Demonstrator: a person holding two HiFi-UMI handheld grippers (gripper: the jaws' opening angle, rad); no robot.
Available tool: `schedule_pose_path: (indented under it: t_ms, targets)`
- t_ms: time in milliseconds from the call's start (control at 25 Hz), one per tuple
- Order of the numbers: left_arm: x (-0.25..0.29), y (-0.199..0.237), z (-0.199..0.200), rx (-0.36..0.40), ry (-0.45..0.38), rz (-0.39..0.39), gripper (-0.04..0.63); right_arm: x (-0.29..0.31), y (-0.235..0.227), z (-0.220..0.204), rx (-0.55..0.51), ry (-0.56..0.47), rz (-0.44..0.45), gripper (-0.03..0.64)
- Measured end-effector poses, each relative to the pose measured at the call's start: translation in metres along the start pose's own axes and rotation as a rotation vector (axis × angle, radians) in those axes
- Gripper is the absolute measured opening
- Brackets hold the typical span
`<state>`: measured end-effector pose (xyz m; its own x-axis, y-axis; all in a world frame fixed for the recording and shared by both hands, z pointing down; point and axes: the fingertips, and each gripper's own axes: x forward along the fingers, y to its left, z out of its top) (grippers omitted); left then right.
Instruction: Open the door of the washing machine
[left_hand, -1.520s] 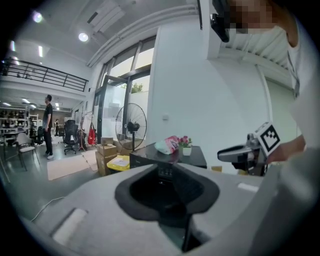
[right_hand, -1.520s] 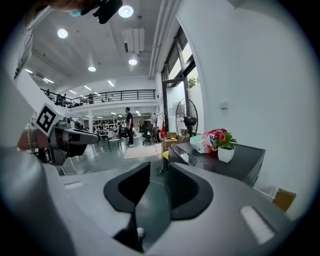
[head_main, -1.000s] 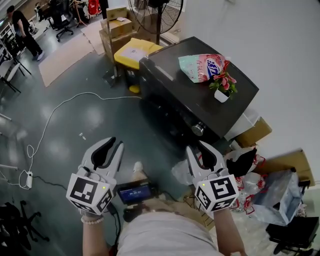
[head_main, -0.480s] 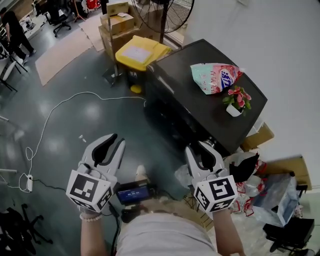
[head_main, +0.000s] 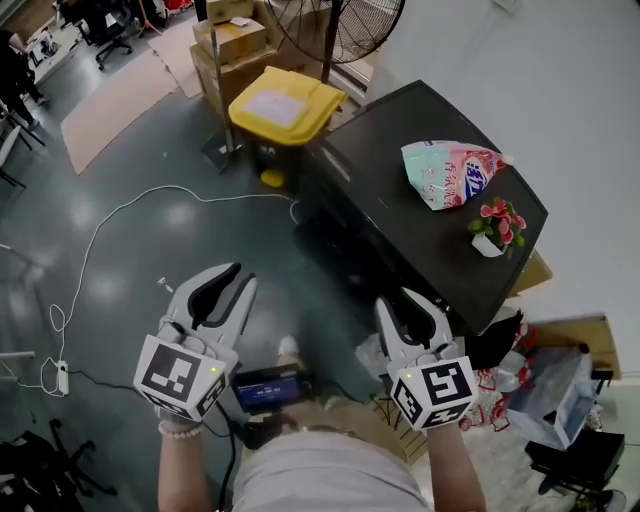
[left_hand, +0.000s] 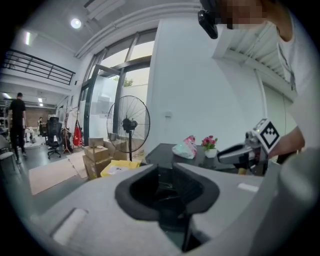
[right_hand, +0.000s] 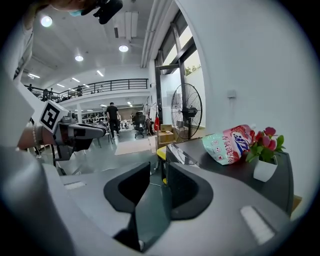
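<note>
The dark washing machine (head_main: 400, 190) stands against the white wall at the upper right of the head view, with only its top and front edge showing; its door is hidden from here. My left gripper (head_main: 240, 275) hangs over the grey floor, well left of the machine, open with nothing between its fingers. The right gripper (head_main: 403, 298) is held just short of the machine's near corner, also open and empty. Through the left gripper (left_hand: 165, 170) I see the machine (left_hand: 170, 152) ahead. Beyond the right gripper (right_hand: 159, 167) the machine (right_hand: 225, 170) lies to the right.
A detergent bag (head_main: 455, 172) and a small flower pot (head_main: 497, 228) sit on the machine's top. A yellow bin (head_main: 285, 103), a standing fan (head_main: 345, 25) and cardboard boxes (head_main: 230, 45) lie beyond it. A white cable (head_main: 100, 240) crosses the floor; bags (head_main: 560, 390) are piled at the right.
In the head view the washing machine and the floor have slid to the right and closer as I move. Both grippers stay held out in front, their jaws unchanged.
</note>
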<state>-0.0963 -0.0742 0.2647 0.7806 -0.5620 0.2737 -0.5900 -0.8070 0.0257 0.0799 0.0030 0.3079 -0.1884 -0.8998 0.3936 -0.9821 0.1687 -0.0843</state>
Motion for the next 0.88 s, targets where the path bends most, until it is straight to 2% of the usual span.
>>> schedule_pose_path:
  t_ms: [440,600,720,880]
  targets:
    - [0.049,0.047,-0.011,0.031,0.045,-0.102,0.089,0.057,-0.004,0.001,0.014,0.039,-0.04,0.101]
    - [0.066,0.057,-0.024,0.012,0.081,-0.141,0.094,0.071,-0.007,-0.002,0.014,0.05,-0.054,0.101]
    - [0.079,0.062,-0.032,0.047,0.079,-0.177,0.097,0.077,-0.011,-0.005,0.02,0.062,-0.073,0.101]
    - [0.095,0.065,-0.049,0.057,0.113,-0.22,0.108,0.084,-0.017,-0.013,0.033,0.076,-0.09,0.101]
